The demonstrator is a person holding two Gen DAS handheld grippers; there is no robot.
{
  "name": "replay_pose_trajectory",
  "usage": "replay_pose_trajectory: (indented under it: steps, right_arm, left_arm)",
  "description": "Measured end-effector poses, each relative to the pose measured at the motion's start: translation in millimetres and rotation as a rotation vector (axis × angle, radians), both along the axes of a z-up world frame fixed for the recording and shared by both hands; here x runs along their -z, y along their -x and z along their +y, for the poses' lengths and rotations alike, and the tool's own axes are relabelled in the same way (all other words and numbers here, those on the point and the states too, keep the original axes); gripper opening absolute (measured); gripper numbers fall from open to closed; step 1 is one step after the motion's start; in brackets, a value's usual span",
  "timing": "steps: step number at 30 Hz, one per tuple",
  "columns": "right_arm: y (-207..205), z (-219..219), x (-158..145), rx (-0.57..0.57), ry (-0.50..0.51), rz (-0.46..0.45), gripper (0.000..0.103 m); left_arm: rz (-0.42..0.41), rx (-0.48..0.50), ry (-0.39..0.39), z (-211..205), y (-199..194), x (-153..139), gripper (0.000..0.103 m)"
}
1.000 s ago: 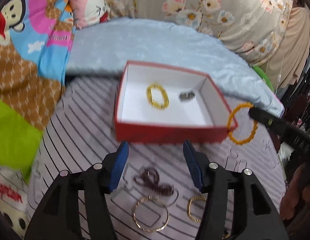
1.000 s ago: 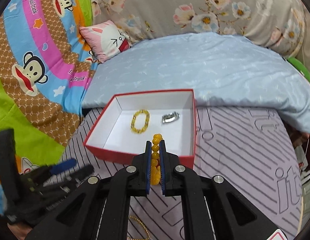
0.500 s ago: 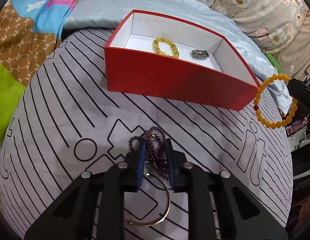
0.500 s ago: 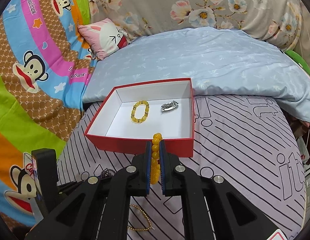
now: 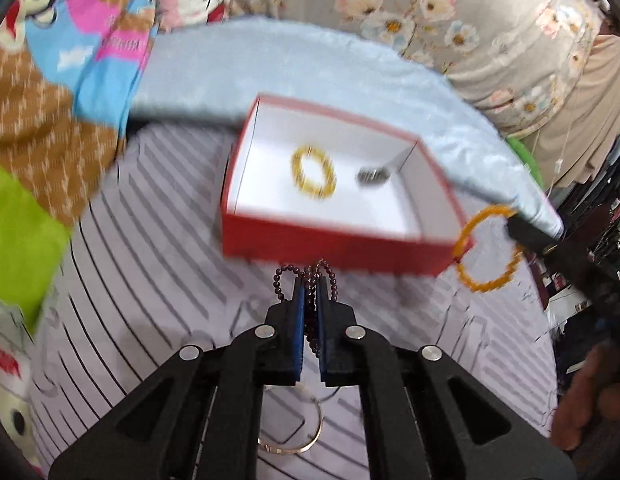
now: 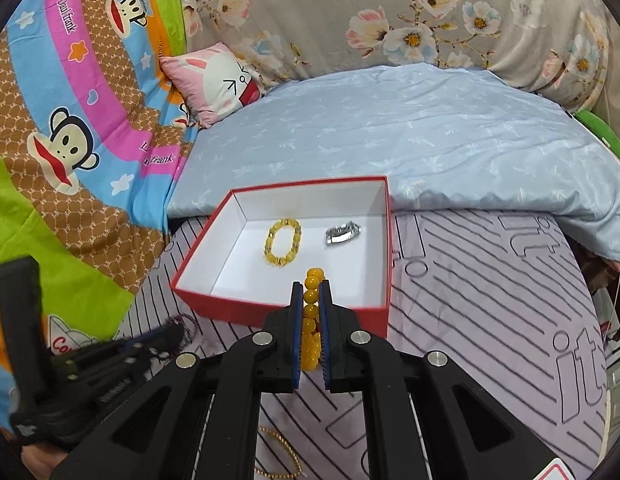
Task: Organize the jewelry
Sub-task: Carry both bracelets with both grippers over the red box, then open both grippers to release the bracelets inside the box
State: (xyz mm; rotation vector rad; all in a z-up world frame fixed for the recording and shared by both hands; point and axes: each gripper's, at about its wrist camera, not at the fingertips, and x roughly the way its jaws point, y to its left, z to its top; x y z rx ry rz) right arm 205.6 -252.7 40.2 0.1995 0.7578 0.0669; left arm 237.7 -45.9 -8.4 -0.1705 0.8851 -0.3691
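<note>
On the striped lavender bedcover (image 6: 490, 300) sits an open red box (image 6: 294, 314) with a white interior, seen by both wrist cameras. Inside the box lie a yellow beaded bracelet (image 6: 282, 242) toward the left and, apart from it to the right, a silver metal piece (image 6: 343, 233). Left gripper (image 5: 309, 288): jaws nearly closed on a dark purple bead strand (image 5: 310, 276), whose loops stick out past the fingertips, in front of the box's near wall; this view is motion-blurred. Below the left gripper a thin gold bangle (image 5: 298, 446) lies on the cover. Right gripper (image 6: 310, 292): jaws pressed against an orange beaded bracelet (image 6: 311, 308), held edge-on above the near wall of the box; from the left camera the same bracelet hangs as a ring at the box's right corner. A fine gold chain (image 6: 284, 452) lies on the cover beneath the right gripper. Behind the box are a pale blue quilt (image 6: 410, 128) and a pink bunny cushion (image 6: 218, 80).
</note>
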Motion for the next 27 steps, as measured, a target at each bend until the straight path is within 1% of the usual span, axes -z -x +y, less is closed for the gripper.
replay_pose_trajectory:
  steps: [3,5,8,10,13,19,20,22,23,24,25,26,27]
  right_arm:
    - [-21,-1,-7,-0.008,0.013,-0.019,0.007]
    - [-38,0,-6,-0.016,0.012,-0.019,0.007]
    - [-63,-2,0,-0.03,-0.016,-0.004,0.007]
    - [-76,-2,8,-0.043,-0.035,0.011,0.007]
    - [-93,-1,24,-0.06,-0.057,0.042,0.007]
    - [-117,-6,60,-0.052,-0.066,0.109,0.007]
    - [-118,-7,63,-0.041,-0.057,0.113,0.008]
    - [-116,-10,63,0.001,0.003,0.097,0.017]
    - [-113,-11,62,0.017,0.025,0.087,0.026]
    - [-108,-14,59,0.032,0.031,0.072,0.033]
    - [-104,-16,56,0.04,0.026,0.067,0.035]
    - [-100,-18,53,0.045,0.022,0.064,0.035]
    - [-93,-19,48,0.052,0.02,0.059,0.035]
  left_arm:
    - [-0.061,0.008,0.008,-4,-17,-26,0.004]
    - [-0.106,0.007,-0.007,-9,-33,-38,0.004]
    - [-0.135,0.0,-0.028,-15,-57,-43,0.004]
    - [-0.124,-0.001,-0.029,-20,-76,-39,0.004]
    - [-0.101,-0.007,-0.034,-27,-96,-25,0.004]
    - [-0.052,0.002,-0.062,-38,-119,8,0.005]
    - [-0.046,0.0,-0.069,-40,-121,12,0.005]
    - [-0.044,-0.016,-0.073,-39,-122,16,0.006]
    - [-0.048,-0.024,-0.079,-38,-122,16,0.014]
    - [-0.053,-0.029,-0.084,-38,-121,15,0.019]
    - [-0.063,-0.039,-0.09,-36,-119,14,0.032]
    - [-0.072,-0.048,-0.094,-34,-116,11,0.039]
    - [-0.085,-0.051,-0.099,-32,-111,8,0.039]
